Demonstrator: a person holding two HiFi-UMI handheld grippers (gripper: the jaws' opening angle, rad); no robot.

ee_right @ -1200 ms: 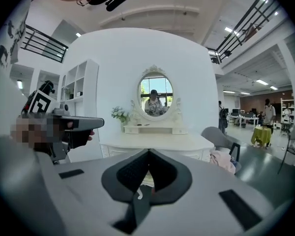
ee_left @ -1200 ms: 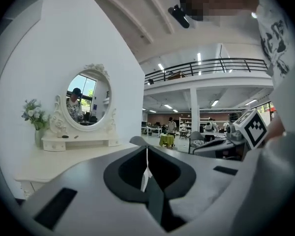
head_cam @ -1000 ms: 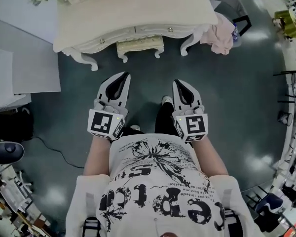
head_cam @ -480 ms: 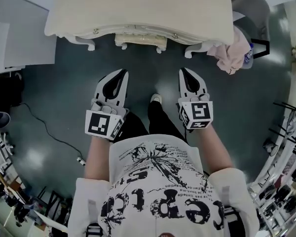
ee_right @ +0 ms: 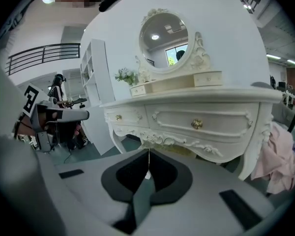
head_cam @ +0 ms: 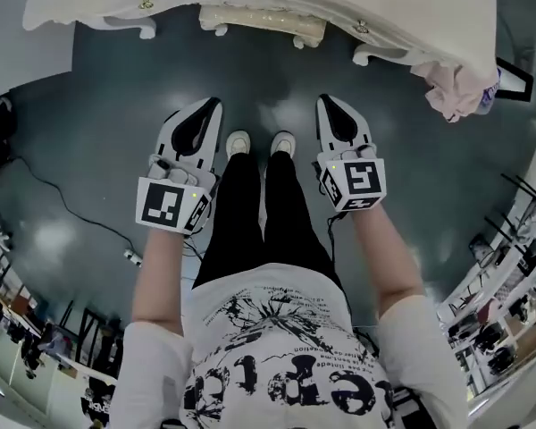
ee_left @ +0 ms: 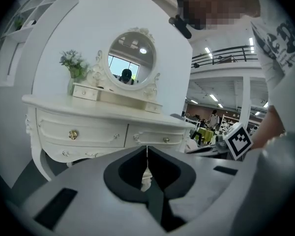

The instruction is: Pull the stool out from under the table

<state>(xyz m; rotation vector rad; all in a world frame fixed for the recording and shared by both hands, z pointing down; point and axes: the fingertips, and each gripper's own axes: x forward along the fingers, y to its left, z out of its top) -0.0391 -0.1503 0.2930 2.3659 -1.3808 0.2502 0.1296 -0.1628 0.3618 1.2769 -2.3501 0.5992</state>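
Both grippers: they have come down since a second ago. Your feet now stand side by side between them, and the table has slid up to the top edge of the head view.
Left gripper [head_cam: 215, 102]: you hold it out in front, pointing at the table. Its two fingers are pressed together with only a thin line between them. It has hold of nothing.
Right gripper [head_cam: 323, 98]: it sits level with the left one and points the same way. Its fingers are pressed together too, and nothing is in them.
Shoes [head_cam: 238, 143]: both are pale, toes toward the table, side by side between the two gripper tips.
Floor [head_cam: 98, 123]: dark green and shiny, with light spots on it.
Cable [head_cam: 61, 206]: a thin black one runs across the floor on your left.
Stool [head_cam: 261, 21]: it is cream and sits tucked under the table, between the front legs. Only its front edge and small legs peek out. Both grippers are well apart from it.
Table [head_cam: 80, 7]: white, with curly legs and drawers with gold knobs.
Pink cloth [head_cam: 454, 86]: it hangs at the table's right corner.
Mirror [ee_left: 132, 58]: round, standing at the back of the table top.
Flowers [ee_left: 73, 63]: a small bunch just left of the mirror.
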